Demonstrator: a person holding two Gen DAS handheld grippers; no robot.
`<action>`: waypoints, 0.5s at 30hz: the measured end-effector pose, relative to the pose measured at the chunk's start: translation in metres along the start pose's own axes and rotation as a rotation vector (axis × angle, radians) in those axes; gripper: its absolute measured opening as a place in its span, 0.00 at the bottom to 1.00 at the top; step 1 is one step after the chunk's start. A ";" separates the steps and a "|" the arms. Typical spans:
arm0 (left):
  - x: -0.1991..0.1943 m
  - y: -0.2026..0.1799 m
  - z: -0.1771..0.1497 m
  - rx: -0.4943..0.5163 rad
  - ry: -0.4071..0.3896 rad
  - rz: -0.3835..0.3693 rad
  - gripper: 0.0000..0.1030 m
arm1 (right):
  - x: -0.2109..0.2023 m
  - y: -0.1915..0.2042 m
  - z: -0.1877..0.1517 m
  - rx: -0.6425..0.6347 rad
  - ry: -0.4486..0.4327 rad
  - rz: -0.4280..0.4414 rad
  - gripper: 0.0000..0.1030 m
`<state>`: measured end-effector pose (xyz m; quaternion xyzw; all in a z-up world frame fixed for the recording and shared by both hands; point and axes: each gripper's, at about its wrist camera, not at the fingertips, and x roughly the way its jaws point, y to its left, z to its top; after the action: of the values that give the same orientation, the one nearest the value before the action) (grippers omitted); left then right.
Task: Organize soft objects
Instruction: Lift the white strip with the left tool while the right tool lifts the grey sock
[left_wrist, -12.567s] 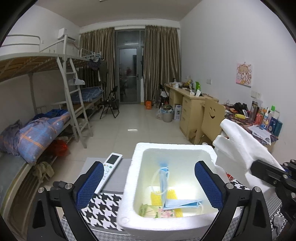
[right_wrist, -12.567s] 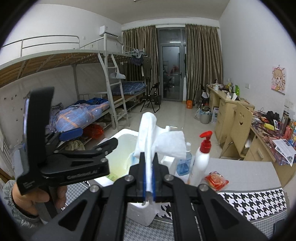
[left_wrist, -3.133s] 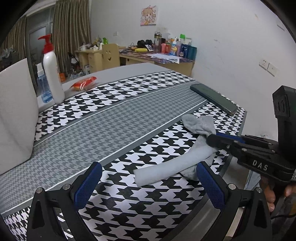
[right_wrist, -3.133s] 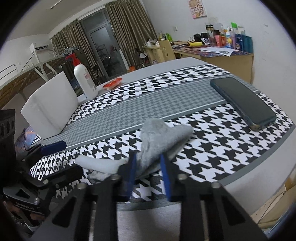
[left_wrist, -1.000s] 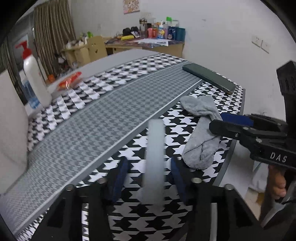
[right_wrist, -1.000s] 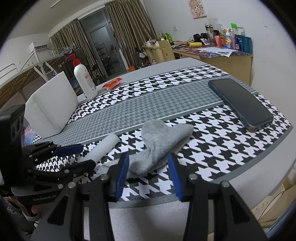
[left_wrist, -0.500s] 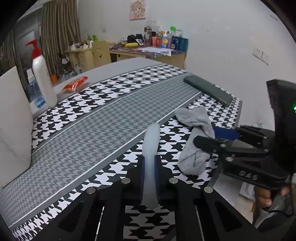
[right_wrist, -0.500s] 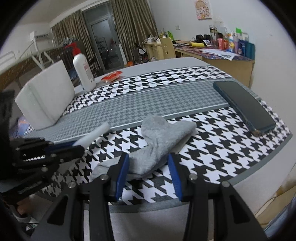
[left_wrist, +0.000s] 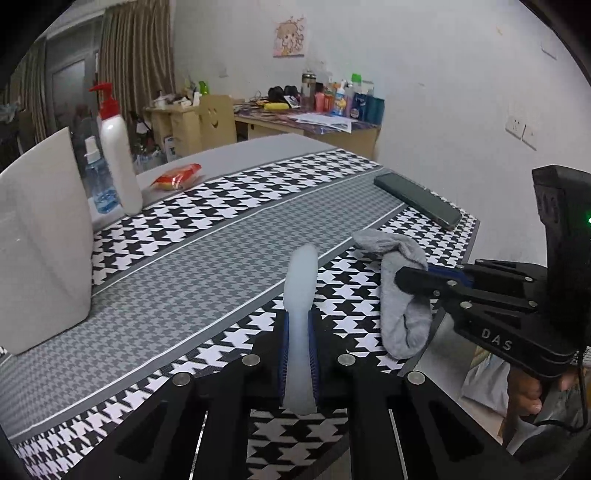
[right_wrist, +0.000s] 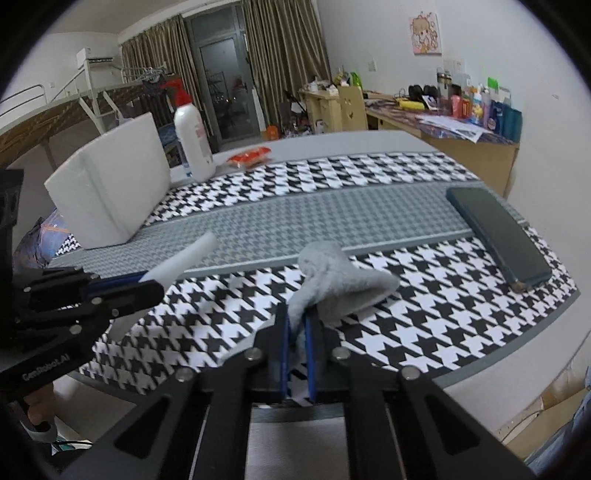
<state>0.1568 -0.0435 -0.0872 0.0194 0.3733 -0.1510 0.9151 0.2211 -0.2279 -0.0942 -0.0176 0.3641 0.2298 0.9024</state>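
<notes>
In the lower middle of the left wrist view, the left gripper (left_wrist: 298, 354) is clamped on a pale, whitish sock (left_wrist: 301, 295) that sticks up and forward from between its blue pads, above the houndstooth table mat (left_wrist: 207, 258). In the lower middle of the right wrist view, the right gripper (right_wrist: 297, 347) has just closed its jaws on one end of the grey sock (right_wrist: 343, 280), whose other end lies bunched on the mat at the frame's centre. A dark phone (right_wrist: 498, 236) lies at the right, and a white foam box (right_wrist: 110, 188), a white pump bottle (right_wrist: 194, 140) and an orange packet (right_wrist: 249, 157) sit at the upper left.
</notes>
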 end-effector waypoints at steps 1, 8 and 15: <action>-0.002 0.001 0.000 -0.003 -0.004 0.001 0.11 | -0.002 0.002 0.001 -0.002 -0.005 0.002 0.10; -0.018 0.012 -0.006 -0.024 -0.036 0.011 0.11 | -0.018 0.013 0.006 -0.017 -0.061 0.017 0.10; -0.027 0.018 -0.008 -0.031 -0.056 0.013 0.11 | -0.019 0.025 0.010 -0.029 -0.067 0.029 0.10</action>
<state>0.1382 -0.0180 -0.0753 0.0033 0.3496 -0.1398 0.9264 0.2048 -0.2109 -0.0702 -0.0178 0.3303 0.2484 0.9105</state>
